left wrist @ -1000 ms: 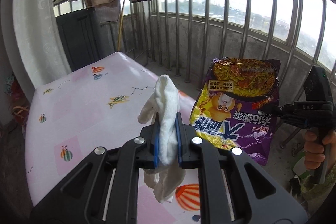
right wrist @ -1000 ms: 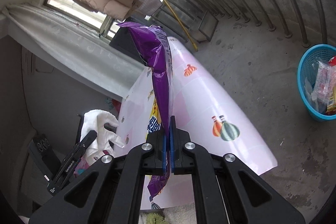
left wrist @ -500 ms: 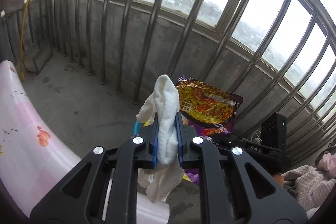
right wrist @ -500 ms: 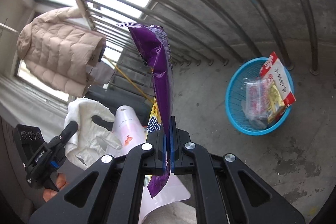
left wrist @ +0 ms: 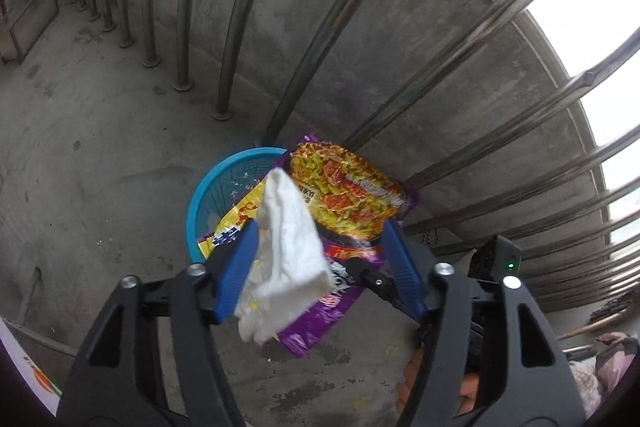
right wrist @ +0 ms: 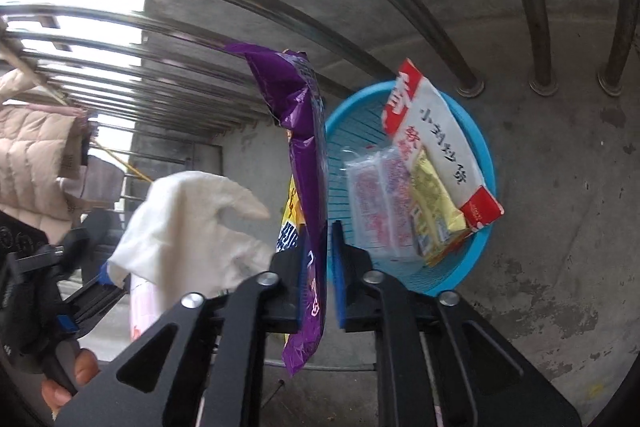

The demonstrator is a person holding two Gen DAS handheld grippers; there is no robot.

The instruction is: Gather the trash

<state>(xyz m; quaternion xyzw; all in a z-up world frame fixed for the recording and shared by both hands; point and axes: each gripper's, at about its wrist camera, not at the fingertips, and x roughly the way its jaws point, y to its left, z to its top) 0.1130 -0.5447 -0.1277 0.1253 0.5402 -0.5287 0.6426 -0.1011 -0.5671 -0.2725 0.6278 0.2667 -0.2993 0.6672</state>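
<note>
My left gripper (left wrist: pixel 320 227) hangs over a blue basket (left wrist: pixel 208 195) on the concrete floor, and its jaws are opening. A crumpled white tissue (left wrist: pixel 288 243) sits loose between them, leaning on the left pad and clear of the right one. The jaws of my right gripper (right wrist: pixel 318 231) are opening too. A purple noodle packet (right wrist: pixel 304 155) stands upright between them, against the left pad, with a gap to the right pad. In the right wrist view the basket (right wrist: pixel 486 155) lies just beyond the packet and holds several wrappers. The tissue (right wrist: pixel 188 223) shows at the left.
Steel railing bars (left wrist: pixel 328 27) and a low concrete wall (left wrist: pixel 420 47) stand right behind the basket. A beige padded jacket (right wrist: pixel 32 155) hangs at the far left. A hand (right wrist: pixel 64 383) grips the left tool. The table's pink edge (left wrist: pixel 28 375) shows at bottom left.
Both grippers swung from the table down to the basket by the railing. Their jaws, shut on the tissue and the packet before, now stand apart with those things loose between them.
</note>
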